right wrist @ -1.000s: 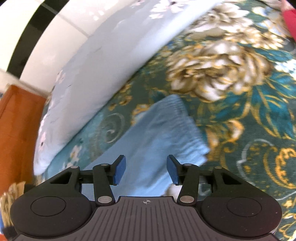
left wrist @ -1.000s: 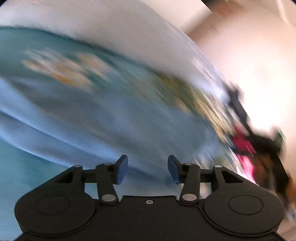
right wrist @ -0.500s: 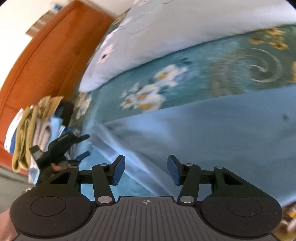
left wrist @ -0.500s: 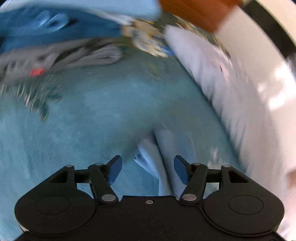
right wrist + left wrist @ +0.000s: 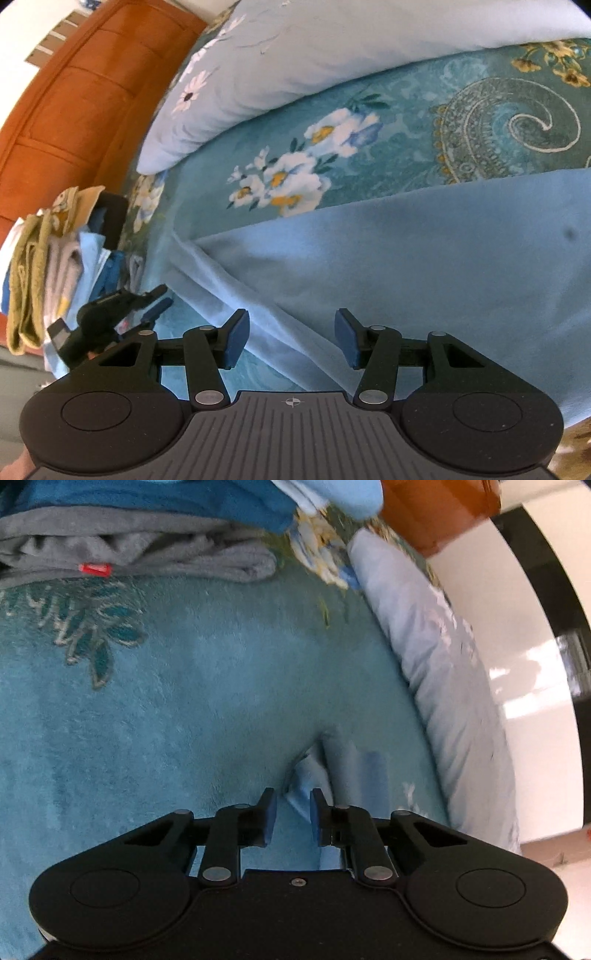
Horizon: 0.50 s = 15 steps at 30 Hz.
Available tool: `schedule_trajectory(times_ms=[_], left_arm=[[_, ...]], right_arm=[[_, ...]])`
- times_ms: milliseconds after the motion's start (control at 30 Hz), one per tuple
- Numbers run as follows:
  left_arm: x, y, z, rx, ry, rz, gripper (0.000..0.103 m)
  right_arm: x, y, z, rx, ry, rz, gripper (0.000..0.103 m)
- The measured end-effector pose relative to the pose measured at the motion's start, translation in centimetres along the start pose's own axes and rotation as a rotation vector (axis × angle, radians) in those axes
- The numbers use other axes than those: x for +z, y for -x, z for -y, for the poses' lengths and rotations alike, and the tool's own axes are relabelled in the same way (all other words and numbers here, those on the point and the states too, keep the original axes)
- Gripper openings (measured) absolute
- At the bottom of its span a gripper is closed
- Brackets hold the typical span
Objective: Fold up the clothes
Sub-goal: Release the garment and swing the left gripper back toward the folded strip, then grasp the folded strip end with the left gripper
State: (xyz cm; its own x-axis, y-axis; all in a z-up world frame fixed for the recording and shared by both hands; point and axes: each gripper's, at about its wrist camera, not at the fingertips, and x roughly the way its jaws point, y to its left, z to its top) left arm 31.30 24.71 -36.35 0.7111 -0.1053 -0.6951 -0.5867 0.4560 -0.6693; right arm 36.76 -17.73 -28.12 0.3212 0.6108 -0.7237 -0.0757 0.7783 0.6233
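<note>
Left gripper (image 5: 292, 814) jaws narrowed (around garment (image 5: 310, 775)), right gripper (image 5: 291, 338) wide.

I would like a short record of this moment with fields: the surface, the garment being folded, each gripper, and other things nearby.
surface: teal floral blanket on a bed
garment: light blue garment spread flat, with a fold ridge along its left edge
left gripper: jaws partly closed around a corner of the light blue garment, gap still visible
right gripper: open, above the fold ridge, holding nothing
pillow: pale, flower print, beside the blanket
pile of clothes: at the bed's end, near the orange wooden cabinet
grey garment: folded, red tag
</note>
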Motion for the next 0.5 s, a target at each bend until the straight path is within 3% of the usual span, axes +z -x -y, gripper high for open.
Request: schedule_trajectory(times_ms=[67,133,233,500], left_arm=[[0.0,-0.1,-0.6,-0.049,0.057,0.011,0.015],[0.2,-0.4,-0.6,-0.05,0.073,0.02,0.015],[0.2,-1.1,0.2,-0.043,0.015,0.026,0.0],[1.4,1.8,0.9,-0.069,0.001,0.116,0.0]], right_arm=[[0.0,-0.4,-0.4,0.0,0.011,-0.009,0.048],[0.0,-0.7,-0.7,0.001,0.021,-0.018,0.048],[0.0,-1.4,-1.0,-0.002,0.026,-0.029,0.048],[0.1,-1.7,-0.9,-0.011,0.02,-0.037,0.048]])
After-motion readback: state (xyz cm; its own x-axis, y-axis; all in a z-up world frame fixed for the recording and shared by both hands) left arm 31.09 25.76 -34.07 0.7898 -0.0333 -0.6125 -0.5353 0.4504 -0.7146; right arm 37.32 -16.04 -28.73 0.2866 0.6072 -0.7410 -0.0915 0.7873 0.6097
